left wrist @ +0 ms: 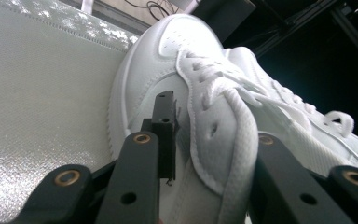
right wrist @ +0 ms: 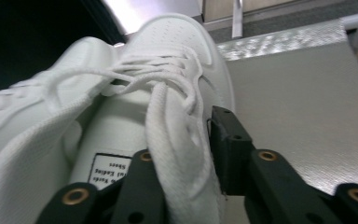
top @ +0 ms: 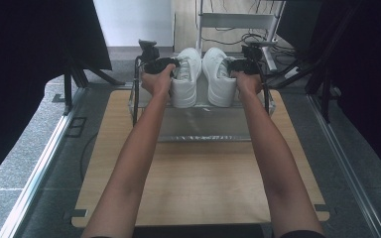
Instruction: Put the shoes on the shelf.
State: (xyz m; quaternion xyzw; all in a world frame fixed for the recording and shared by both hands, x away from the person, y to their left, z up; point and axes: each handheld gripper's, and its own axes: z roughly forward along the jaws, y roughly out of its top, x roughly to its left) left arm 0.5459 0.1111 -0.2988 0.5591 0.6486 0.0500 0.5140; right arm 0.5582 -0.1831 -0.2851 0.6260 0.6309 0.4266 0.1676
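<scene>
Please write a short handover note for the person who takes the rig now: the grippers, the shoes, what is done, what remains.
Left gripper: shut on the left shoe, one jaw inside the collar, one outside.
Right gripper: shut on the right shoe the same way.
Both white shoes stand side by side, toes away, on the silver shelf.
Done: both shoes gripped. Left: probably release or move them.
</scene>
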